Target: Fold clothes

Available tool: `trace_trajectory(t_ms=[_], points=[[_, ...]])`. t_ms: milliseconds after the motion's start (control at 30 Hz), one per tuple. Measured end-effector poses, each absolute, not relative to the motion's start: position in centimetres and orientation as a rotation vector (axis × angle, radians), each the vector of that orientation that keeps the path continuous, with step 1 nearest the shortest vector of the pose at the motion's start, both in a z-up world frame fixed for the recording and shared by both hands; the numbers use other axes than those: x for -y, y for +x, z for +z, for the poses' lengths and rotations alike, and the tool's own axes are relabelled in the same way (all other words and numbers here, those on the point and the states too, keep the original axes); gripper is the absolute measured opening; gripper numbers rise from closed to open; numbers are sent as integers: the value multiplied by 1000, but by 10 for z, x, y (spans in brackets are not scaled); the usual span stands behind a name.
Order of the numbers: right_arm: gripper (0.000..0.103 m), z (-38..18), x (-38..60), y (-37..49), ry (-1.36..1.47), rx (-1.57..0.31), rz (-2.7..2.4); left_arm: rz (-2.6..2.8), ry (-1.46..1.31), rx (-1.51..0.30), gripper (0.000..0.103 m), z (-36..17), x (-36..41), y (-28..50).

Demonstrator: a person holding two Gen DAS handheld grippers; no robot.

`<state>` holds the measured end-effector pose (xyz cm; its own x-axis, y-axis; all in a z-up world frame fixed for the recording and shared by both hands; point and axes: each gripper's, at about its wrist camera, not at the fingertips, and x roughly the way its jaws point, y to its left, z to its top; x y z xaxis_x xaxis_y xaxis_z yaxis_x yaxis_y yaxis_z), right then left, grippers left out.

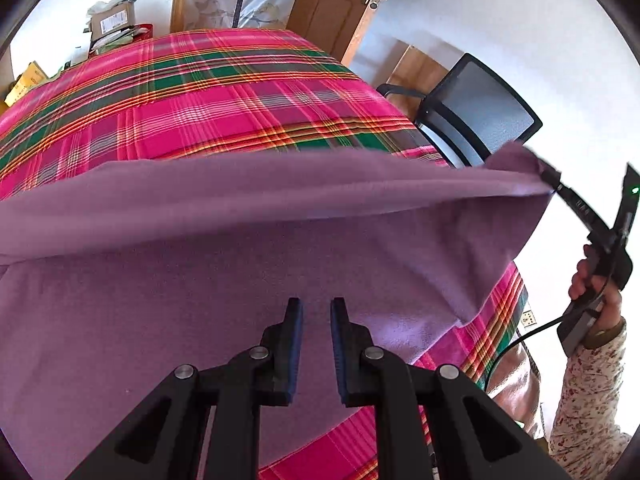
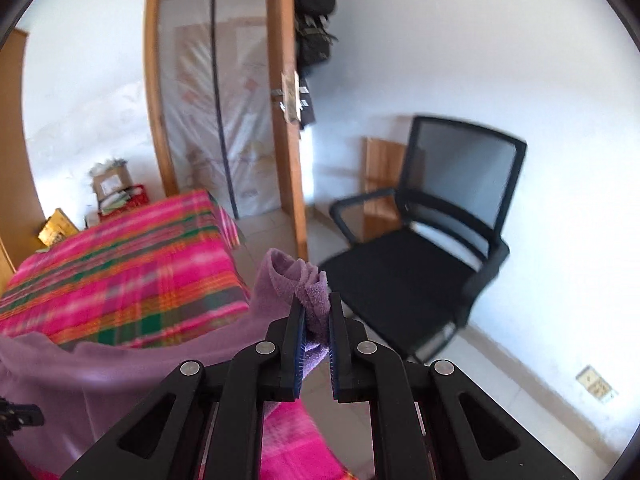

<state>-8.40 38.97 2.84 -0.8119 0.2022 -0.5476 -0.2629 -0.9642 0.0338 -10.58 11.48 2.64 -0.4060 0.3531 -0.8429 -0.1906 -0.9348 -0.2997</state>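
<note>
A purple fleece cloth [image 1: 280, 248] lies spread on a bed with a pink plaid cover [image 1: 240, 92]. In the right wrist view my right gripper [image 2: 317, 308] is shut on a bunched corner of the cloth [image 2: 308, 292] and holds it up above the bed's edge. The left wrist view shows that gripper [image 1: 550, 178] at the right, with the lifted edge stretched into a long fold across the bed. My left gripper [image 1: 316, 308] points down over the flat lower layer. Its jaws stand a little apart and no fabric is bunched between them.
A black mesh office chair [image 2: 432, 248] stands on the tiled floor right of the bed [image 2: 120, 264]. Behind are a wooden door [image 2: 290, 120] and cardboard boxes [image 1: 112, 24]. A hand [image 1: 592, 288] in a floral sleeve [image 1: 588, 392] holds the right gripper, trailing a cable.
</note>
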Motion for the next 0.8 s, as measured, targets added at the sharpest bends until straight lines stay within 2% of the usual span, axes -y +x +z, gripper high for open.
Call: trace_trajectory(t_ms=[167,333,433,500,700,800], points=[[10,-8,-404,-98,-961,-209,2704,2394,-1521,240,14,23,-106,-115],[14,-23,-403,-102,-1067,-134,2668,2431,-1573,290,14,16,-84,-124],[28,-22,-403,-96,-1064,-82,2648,2455,-1586,310,14,14,-72,-129],[29,-21,-402,-92,-1050,-44,2633,2475,-1588,326,14,15,-63,-131],[30,-2,-366,-74,-991,42,2864,2577,-1557,256,14,28,-40,-133],[30,-3,-326,-71,-1033,163,3037,2638,-1563,176,14,32,-31,-135]])
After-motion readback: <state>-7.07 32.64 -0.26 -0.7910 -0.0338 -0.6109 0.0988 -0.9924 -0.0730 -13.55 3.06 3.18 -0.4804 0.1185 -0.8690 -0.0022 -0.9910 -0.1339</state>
